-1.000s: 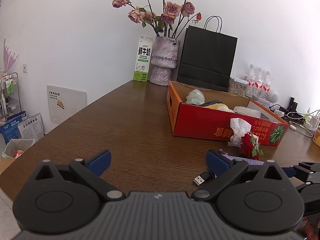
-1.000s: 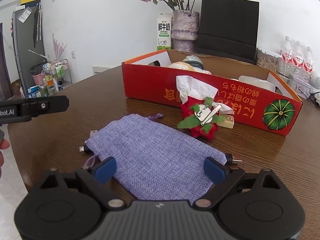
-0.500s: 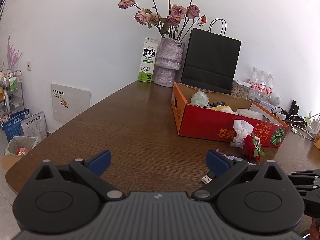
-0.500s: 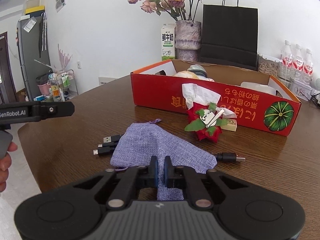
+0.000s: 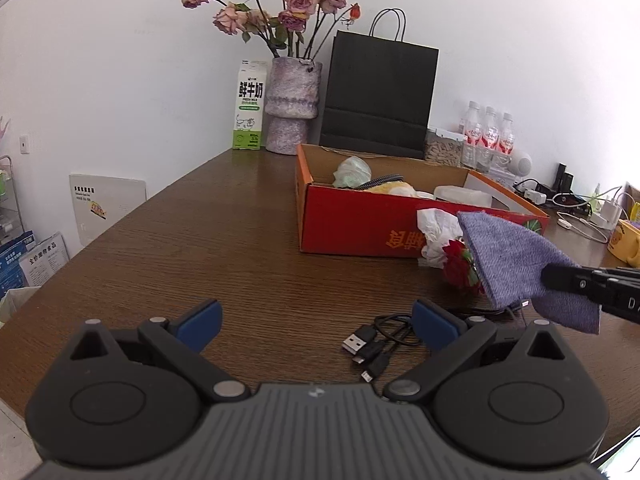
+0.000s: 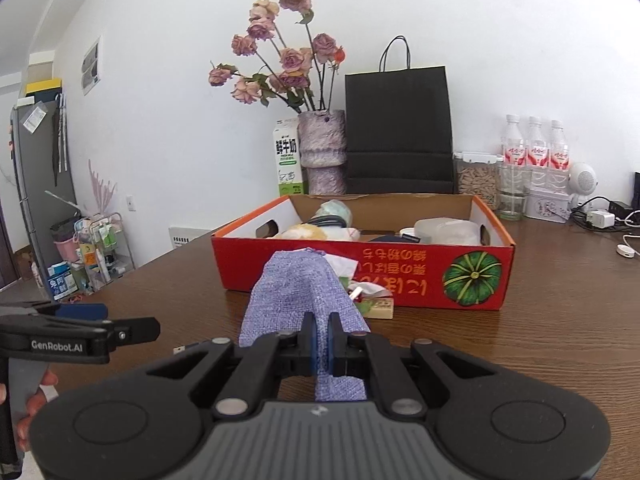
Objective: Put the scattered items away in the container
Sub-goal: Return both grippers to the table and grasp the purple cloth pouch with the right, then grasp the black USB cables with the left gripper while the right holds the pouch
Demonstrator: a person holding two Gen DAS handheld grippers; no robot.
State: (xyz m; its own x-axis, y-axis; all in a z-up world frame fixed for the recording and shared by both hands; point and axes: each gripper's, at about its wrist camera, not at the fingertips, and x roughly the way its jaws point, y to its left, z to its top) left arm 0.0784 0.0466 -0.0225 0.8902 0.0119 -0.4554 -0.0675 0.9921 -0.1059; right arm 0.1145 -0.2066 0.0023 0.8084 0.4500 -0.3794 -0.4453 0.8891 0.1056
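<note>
My right gripper [image 6: 321,338] is shut on a purple cloth pouch [image 6: 298,292], which hangs lifted above the table in front of the red cardboard box [image 6: 400,272]. In the left wrist view the pouch [image 5: 516,264] hangs at the right from the right gripper's fingers [image 5: 560,276]. My left gripper [image 5: 316,320] stands open over the wood table with nothing between its fingers. A black USB cable [image 5: 376,346] lies by its right finger. A red fabric flower with white tissue [image 5: 448,240] leans against the box front. The box [image 5: 360,224] holds several items.
Behind the box stand a milk carton [image 6: 287,162], a vase of dried roses [image 6: 322,152] and a black paper bag [image 6: 400,128]. Water bottles [image 6: 534,152], a jar and chargers with cables [image 6: 600,218] crowd the right. A person's hand [image 6: 32,396] holds the left gripper's handle.
My right gripper closed on the purple pouch and lifted it off the table toward the box, uncovering the USB cable. The left gripper shifted a little toward the box.
</note>
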